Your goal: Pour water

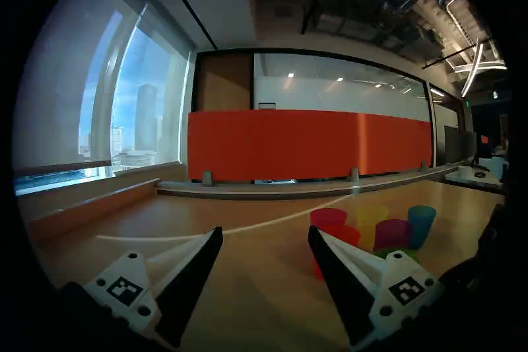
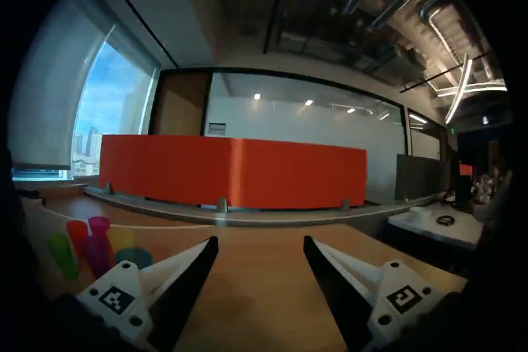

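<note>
Your left gripper (image 1: 264, 230) sits low in the left gripper view with its jaws released, spread wide apart with nothing between them but the bare wooden table (image 1: 264, 289). The coloured cups (image 1: 393, 232) stand upright in a tight cluster at the lower right of that frame, near the right-hand finger, which hides part of a red one. Behind them an orange partition (image 1: 303, 144) crosses the middle, and a window (image 1: 132, 121) fills the upper left. Your right gripper (image 2: 259, 240) is likewise released, jaws apart over the same table and gripping nothing. In the right gripper view the cups (image 2: 98, 246) sit at the lower left of the frame, well apart from the fingers.
</note>
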